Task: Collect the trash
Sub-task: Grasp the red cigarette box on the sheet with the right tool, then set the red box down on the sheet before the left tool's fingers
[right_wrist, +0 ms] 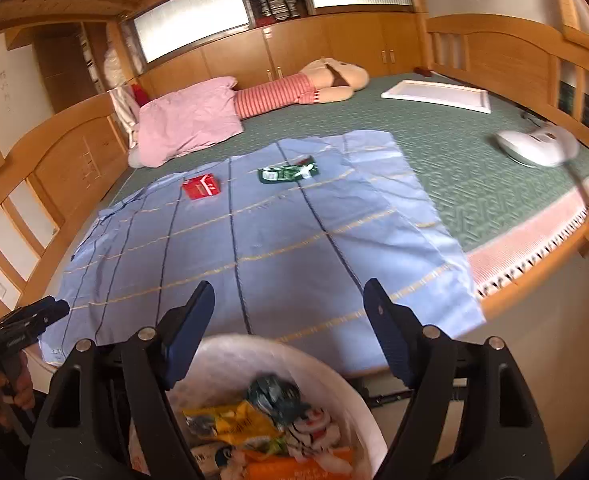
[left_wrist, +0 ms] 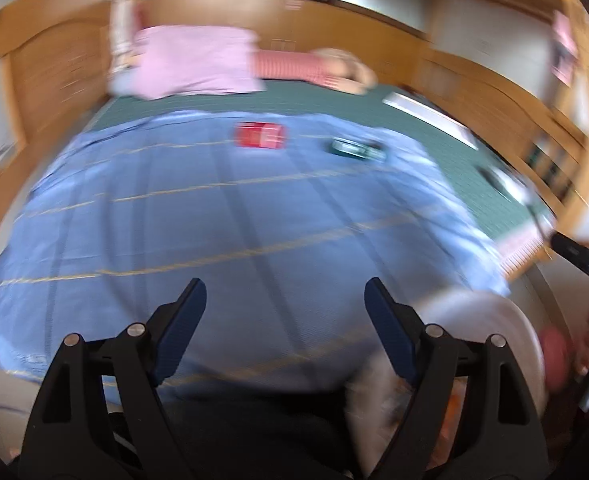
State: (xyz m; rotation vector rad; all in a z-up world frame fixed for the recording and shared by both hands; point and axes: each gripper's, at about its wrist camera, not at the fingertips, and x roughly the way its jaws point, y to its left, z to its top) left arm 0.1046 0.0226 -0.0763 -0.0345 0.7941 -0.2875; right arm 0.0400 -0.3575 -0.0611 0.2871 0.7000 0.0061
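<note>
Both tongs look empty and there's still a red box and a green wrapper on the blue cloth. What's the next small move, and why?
Probably send the right tongs, open and empty above the white bin, forward toward the green wrapper. It and the red box are the only trash left on the blue cloth; the wrapper lies nearer the right side.

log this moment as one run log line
left gripper open, empty | right gripper open, empty, above trash bin | red box, green wrapper uncollected on blue cloth

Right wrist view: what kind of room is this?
Most likely a bedroom: a wide bed with a green cover, a pink pillow and a long plush toy on it, and wooden cabinets along the wall behind.
</note>
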